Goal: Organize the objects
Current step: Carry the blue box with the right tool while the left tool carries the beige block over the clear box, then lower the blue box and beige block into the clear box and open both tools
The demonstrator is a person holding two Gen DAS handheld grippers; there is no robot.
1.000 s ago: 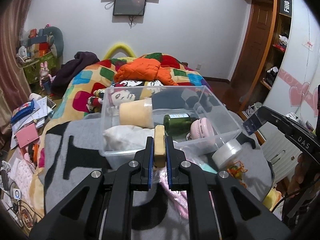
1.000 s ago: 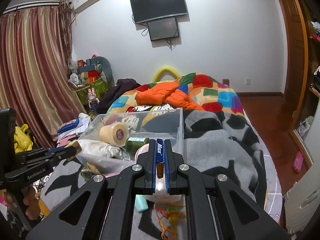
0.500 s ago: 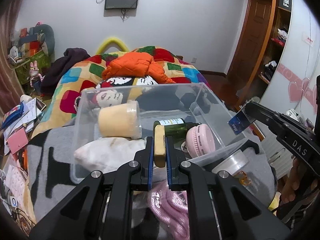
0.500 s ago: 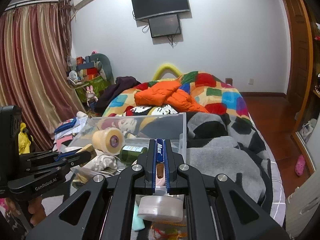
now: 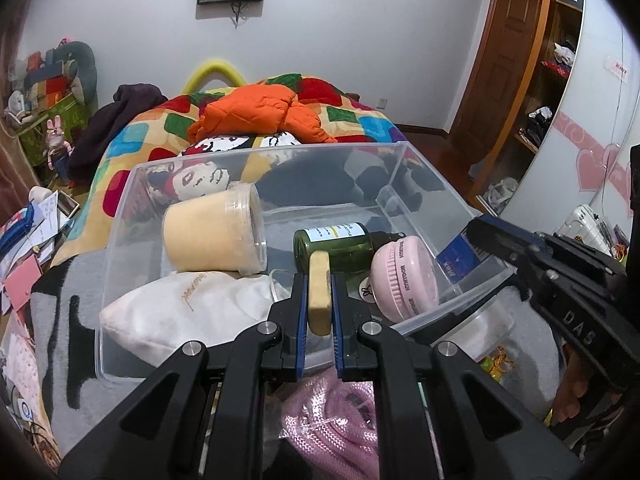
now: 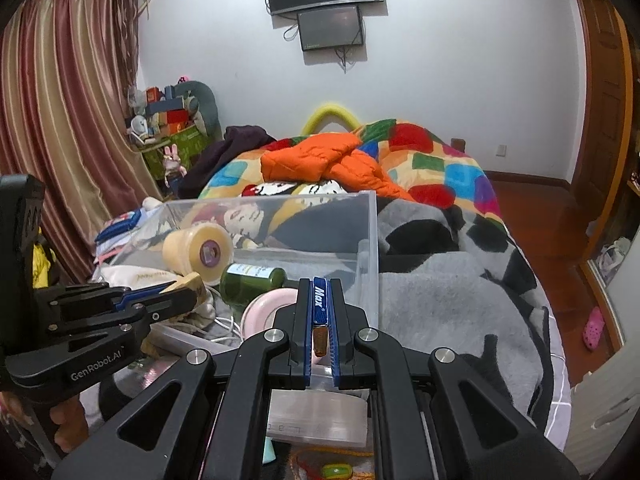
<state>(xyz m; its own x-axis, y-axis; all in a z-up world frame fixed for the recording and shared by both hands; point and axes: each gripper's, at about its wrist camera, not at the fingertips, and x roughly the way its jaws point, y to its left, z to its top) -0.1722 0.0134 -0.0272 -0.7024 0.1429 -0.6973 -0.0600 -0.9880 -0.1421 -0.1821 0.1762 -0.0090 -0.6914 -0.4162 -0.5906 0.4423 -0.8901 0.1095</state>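
A clear plastic bin (image 5: pixel 120 220) stands on the grey blanket. It holds a cream tape roll (image 5: pixel 212 236), a green bottle (image 5: pixel 336 244), a pink round case (image 5: pixel 404 280) and a white pouch (image 5: pixel 180 312). My left gripper (image 5: pixel 319 300) is shut on a tan wooden block (image 5: pixel 319 296) over the bin's near edge. My right gripper (image 6: pixel 320 320) is shut on a thin blue "Max" packet (image 6: pixel 320 300) at the bin's right side; it also shows in the left wrist view (image 5: pixel 460 256). The bin (image 6: pixel 368 240), roll (image 6: pixel 200 252) and bottle (image 6: pixel 252 280) show in the right wrist view.
A round white tin (image 6: pixel 316 420) and pink cord (image 5: pixel 336 424) lie on the blanket before the bin. An orange jacket (image 5: pixel 256 112) lies on the patchwork quilt behind. Papers and clutter (image 5: pixel 24 240) are at left, wooden shelves (image 5: pixel 552 60) at right.
Both grippers have moved forward and closer to the bin with their loads. The left block is now over the bin's near edge; the packet is at its right wall.
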